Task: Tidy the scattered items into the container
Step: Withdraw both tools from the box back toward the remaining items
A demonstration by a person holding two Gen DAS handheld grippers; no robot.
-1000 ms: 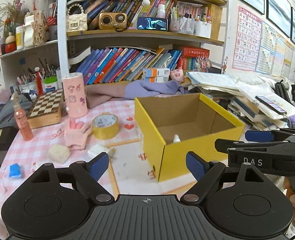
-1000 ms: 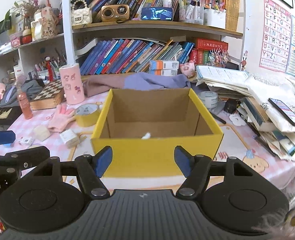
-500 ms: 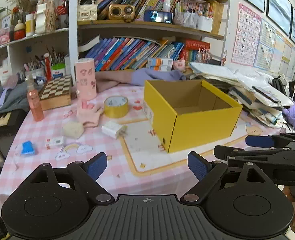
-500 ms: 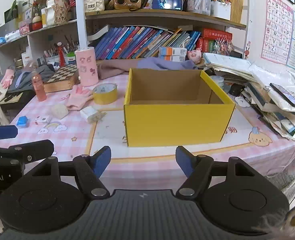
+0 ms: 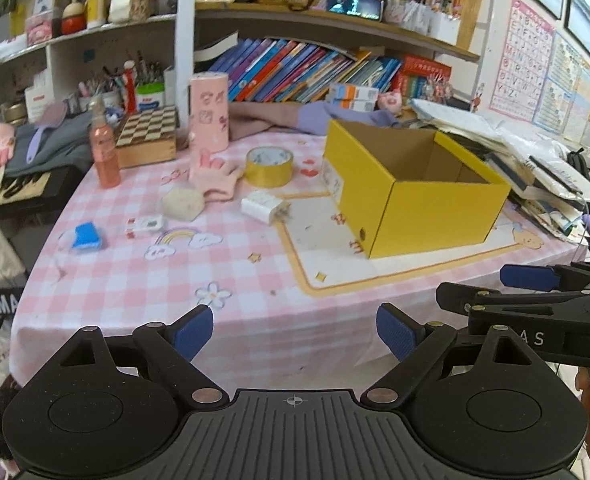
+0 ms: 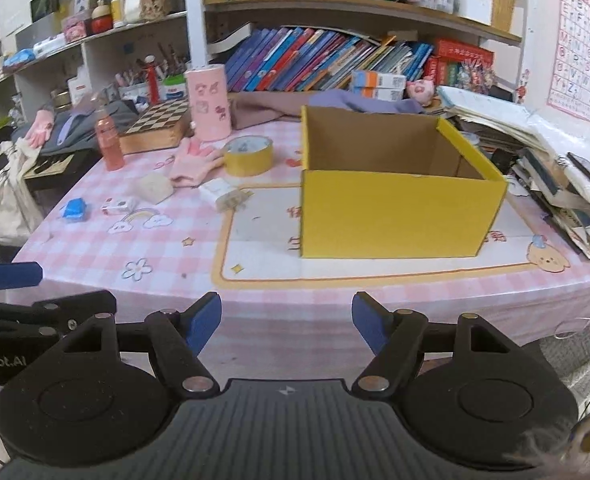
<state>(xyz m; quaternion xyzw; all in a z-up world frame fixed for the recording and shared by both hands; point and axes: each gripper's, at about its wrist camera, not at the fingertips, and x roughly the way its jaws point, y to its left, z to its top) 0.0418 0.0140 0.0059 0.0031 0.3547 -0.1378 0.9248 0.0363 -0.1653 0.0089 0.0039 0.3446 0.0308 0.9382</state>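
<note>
Yellow cardboard box (image 6: 399,204) now sits farther off on the worktop (image 5: 143,280), both hand-held grippers (image 5: 295,332) (image 6: 287,320) drawn back with fingers apart and empty, scattered items (image 5: 265,208) still left of it.

Box (image 6: 399,216): matt yellow cardboard, plain brown inside, ahead of the right gripper (image 6: 287,322).
Tablecloth (image 5: 143,280): pink checked cloth, smooth.
Tape roll (image 5: 269,167): glossy yellow, beyond the left gripper (image 5: 295,334).
Glove (image 5: 215,180): soft pink knit.
Finger pads (image 5: 191,332): ribbed blue, on matt black plastic.
</note>
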